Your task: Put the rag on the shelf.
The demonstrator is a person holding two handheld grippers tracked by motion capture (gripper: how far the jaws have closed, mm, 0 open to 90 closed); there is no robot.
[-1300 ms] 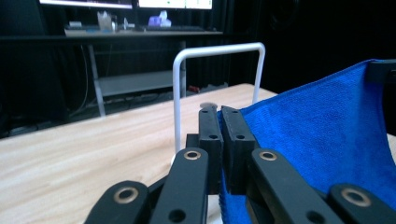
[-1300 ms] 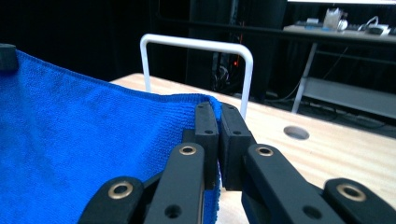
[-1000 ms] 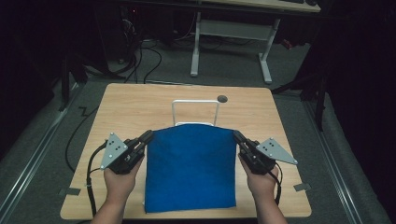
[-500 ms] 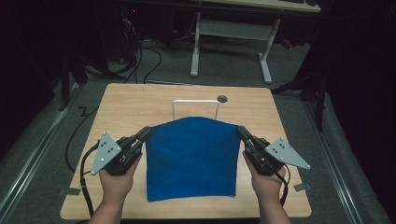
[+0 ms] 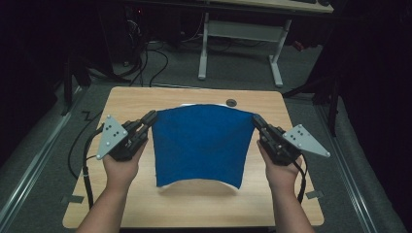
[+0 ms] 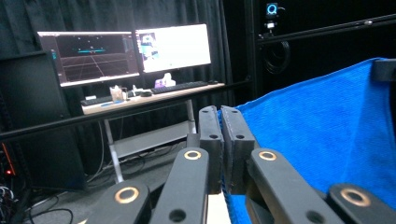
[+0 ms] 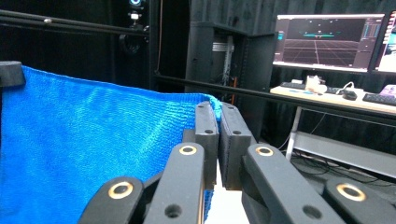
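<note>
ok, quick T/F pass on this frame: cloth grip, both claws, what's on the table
1. Both claws pinch the blue cloth at its far corners. True: left claw, right claw.
2. The cloth lies flat on the table. False: its far edge is lifted and it hangs between the claws, near edge down by the tabletop.
3. The left claw is open. False: its jaws are closed on the cloth edge.
4. A small dark round fitting sits near the table's far edge. True.
5. The cloth is red. False: blue.
</note>
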